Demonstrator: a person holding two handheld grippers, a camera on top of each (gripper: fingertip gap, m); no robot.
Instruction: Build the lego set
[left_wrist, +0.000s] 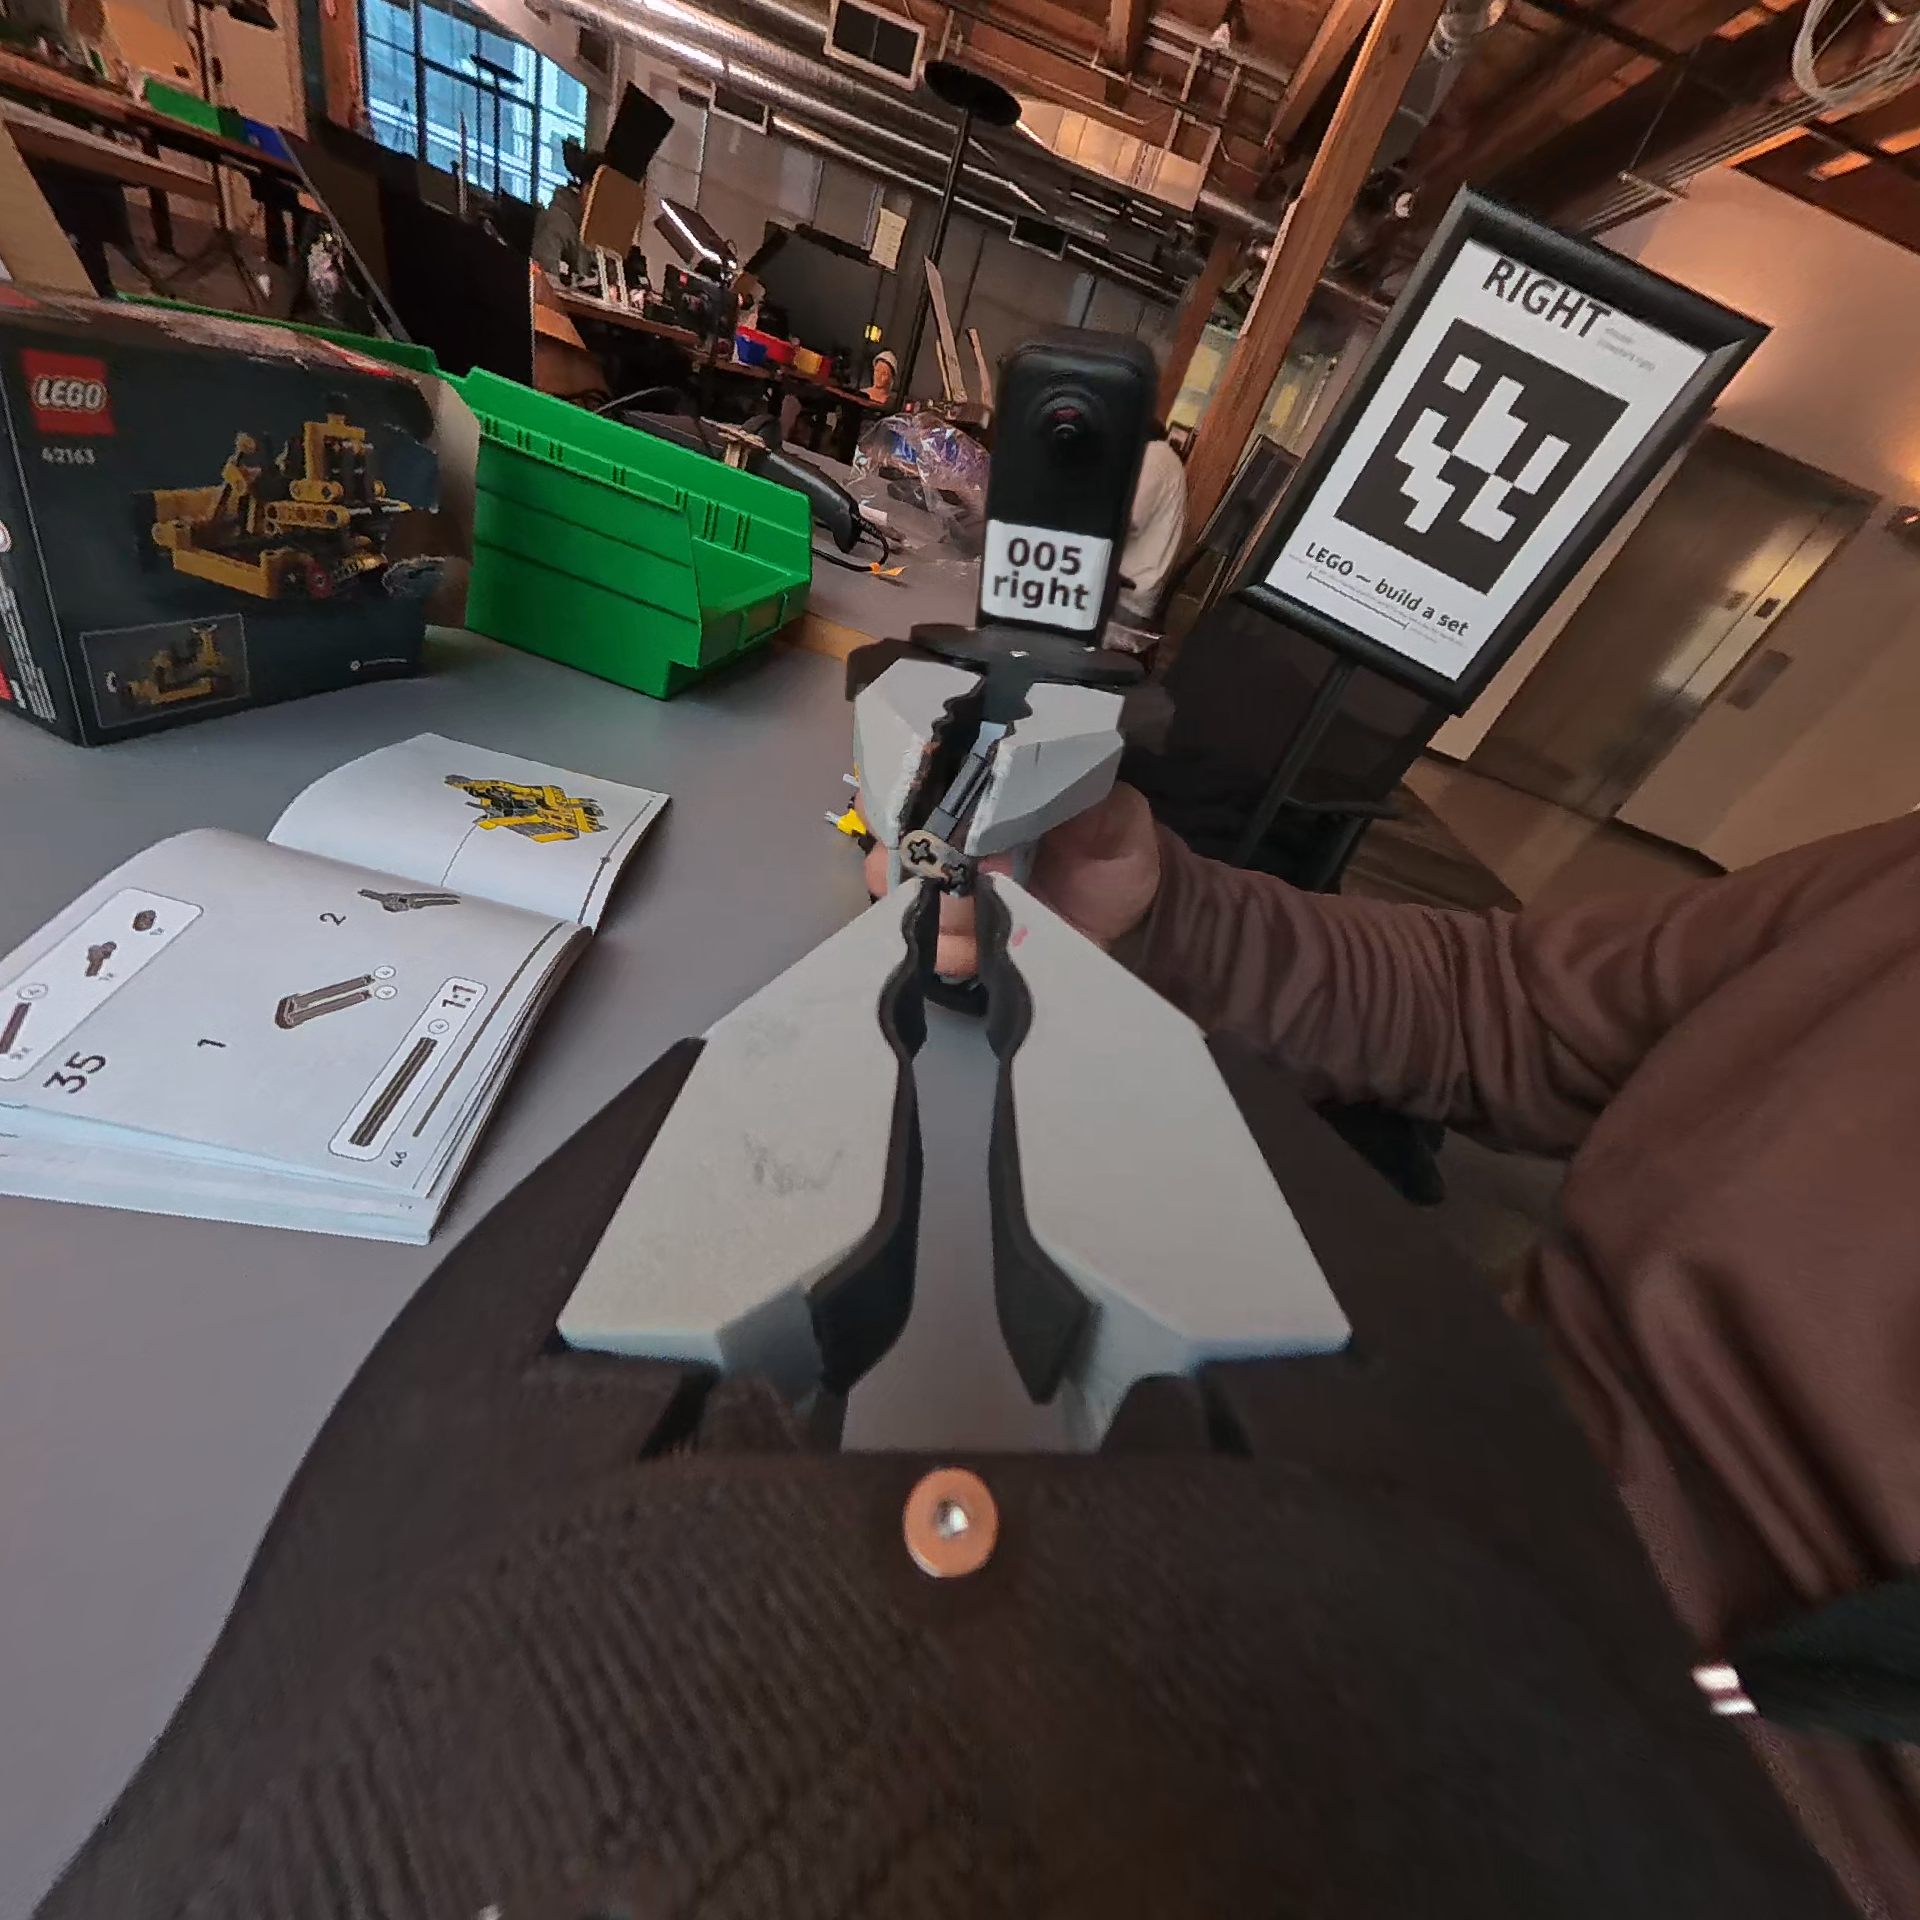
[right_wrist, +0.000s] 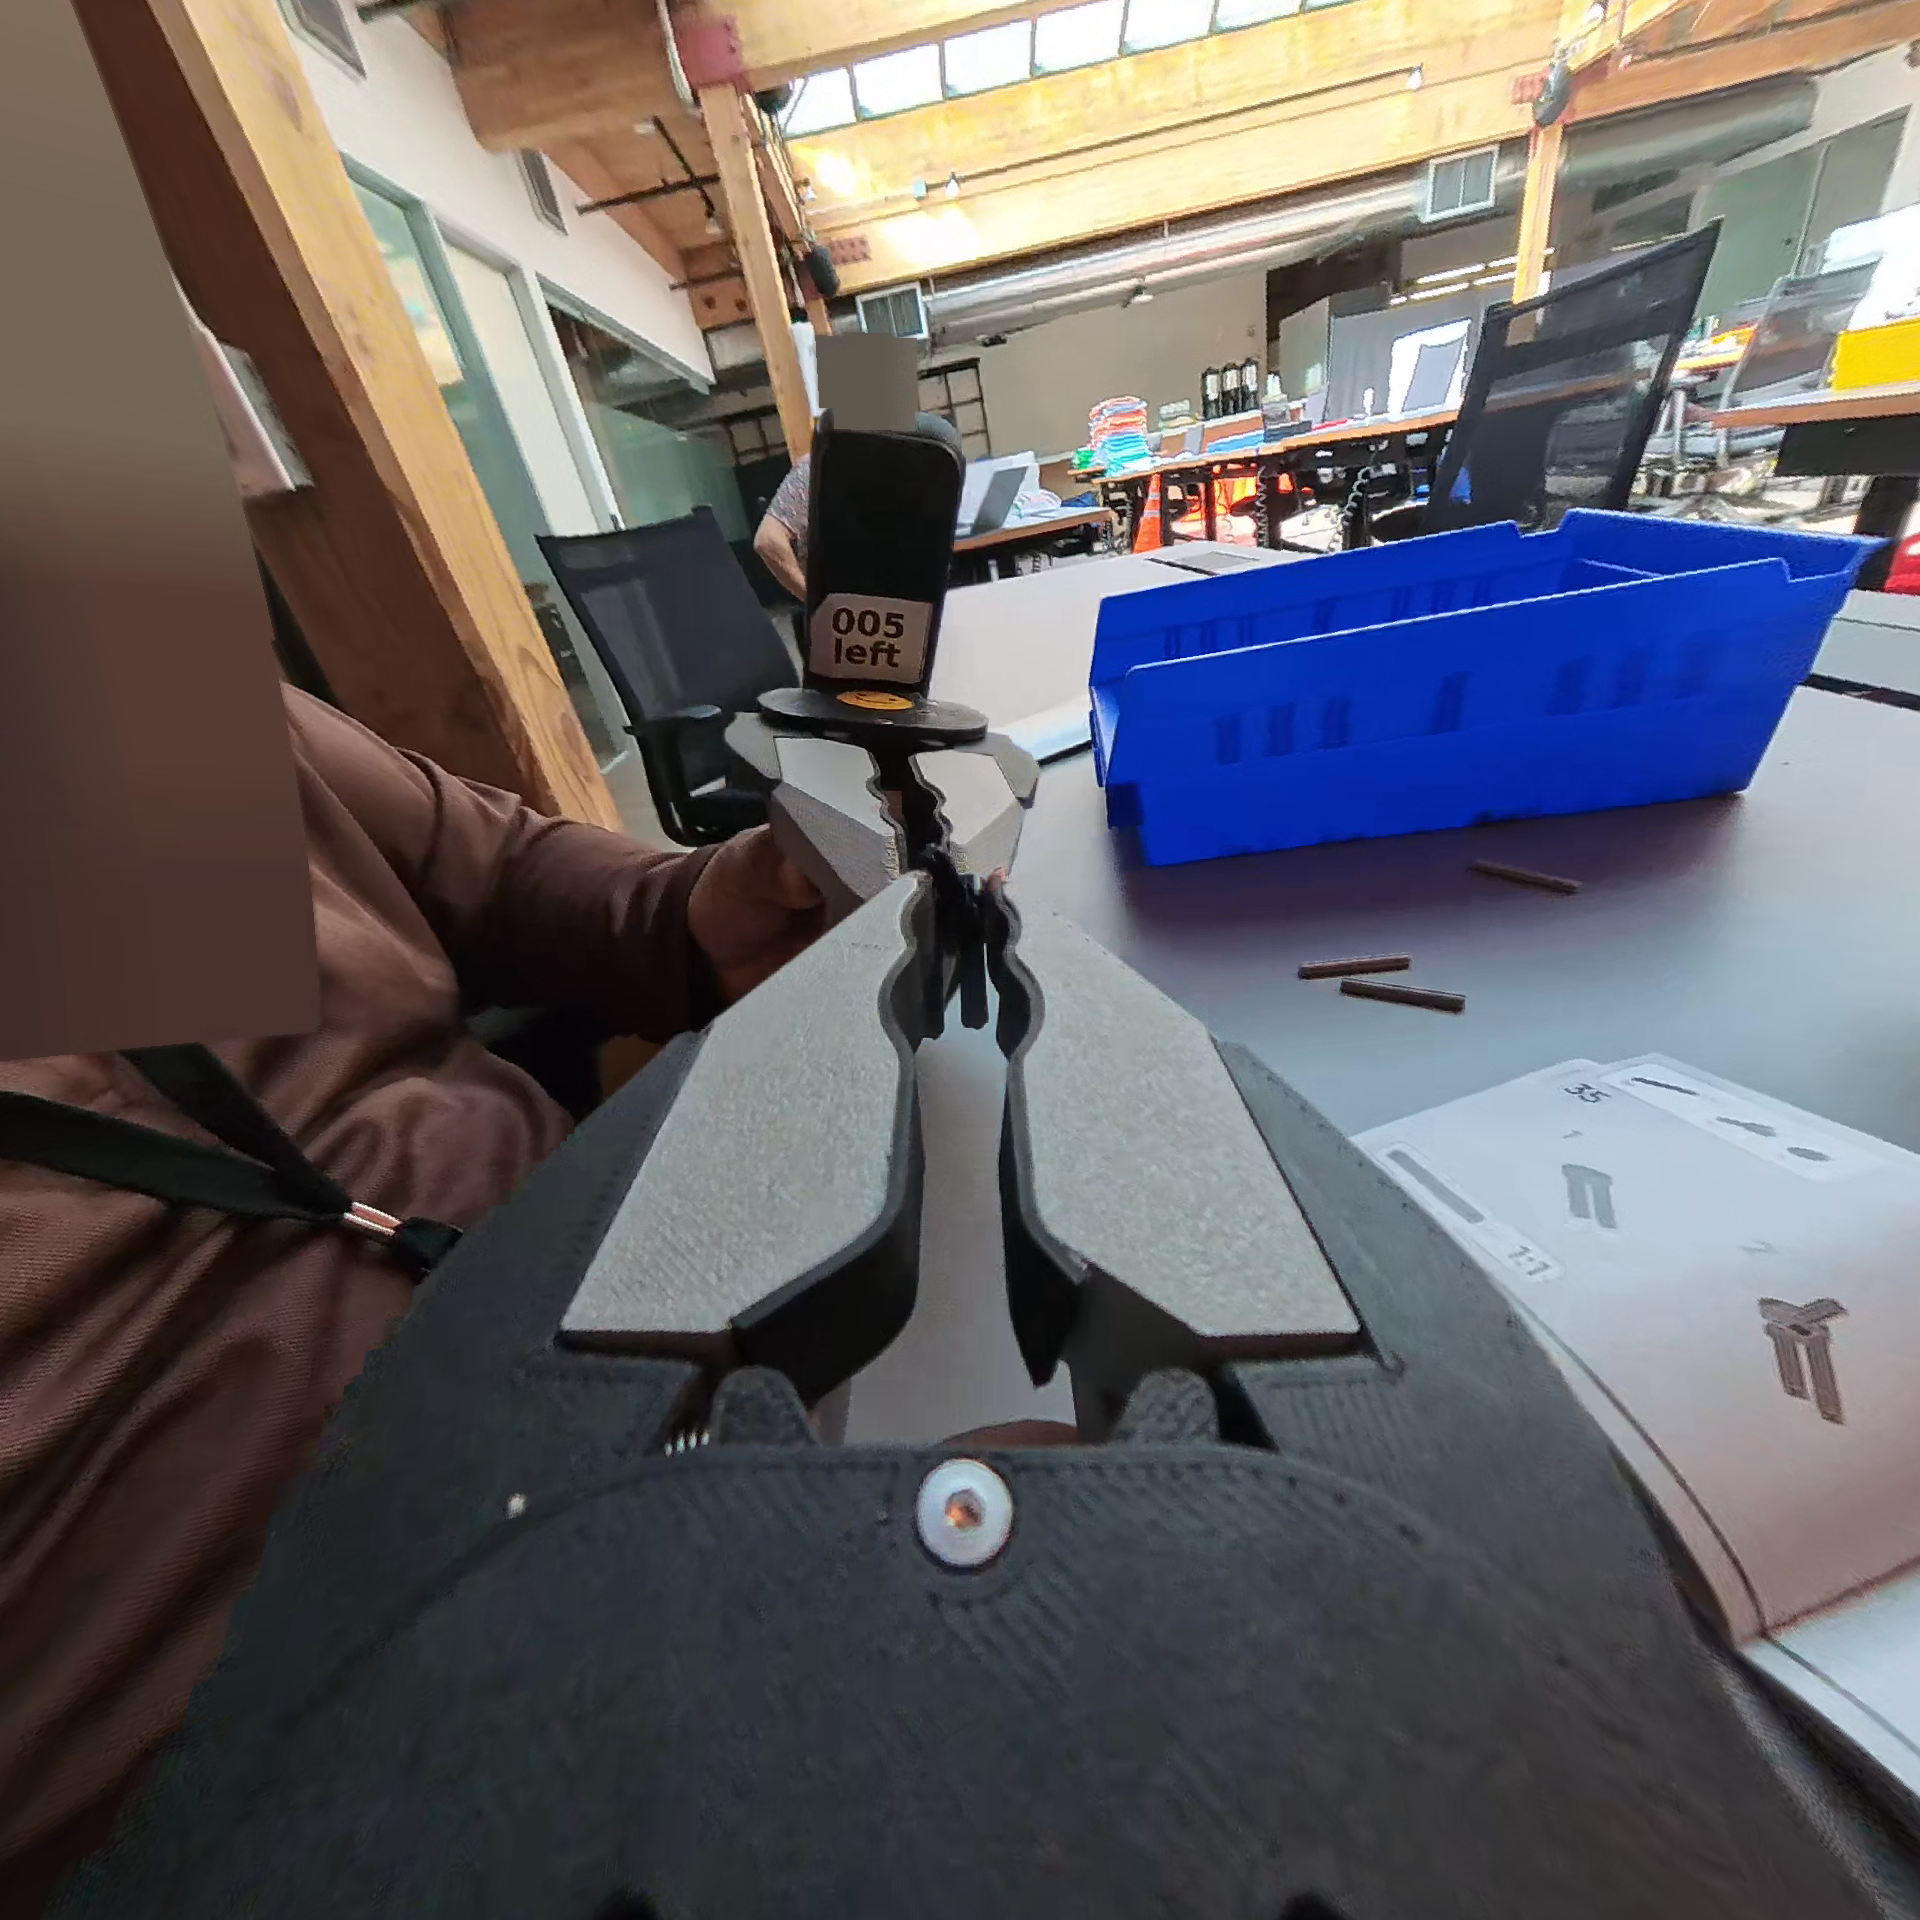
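The small dark lego piece (left_wrist: 940, 860) is mostly hidden where the grey left gripper (left_wrist: 951, 883) and grey right gripper (right_wrist: 961, 899) meet tip to tip above the tabletop's near edge; both are closed on it, each held level, facing the other.

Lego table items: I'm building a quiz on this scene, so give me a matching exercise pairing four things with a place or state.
Things:
1. green bin
2. blue bin
3. instruction booklet
4. dark rods

Places or states:
A. lying open on the table
B. loose on the table near the blue bin
C. beside the Lego box
D. beyond the rods, far side of the table

Pairs: 1-C, 2-D, 3-A, 4-B
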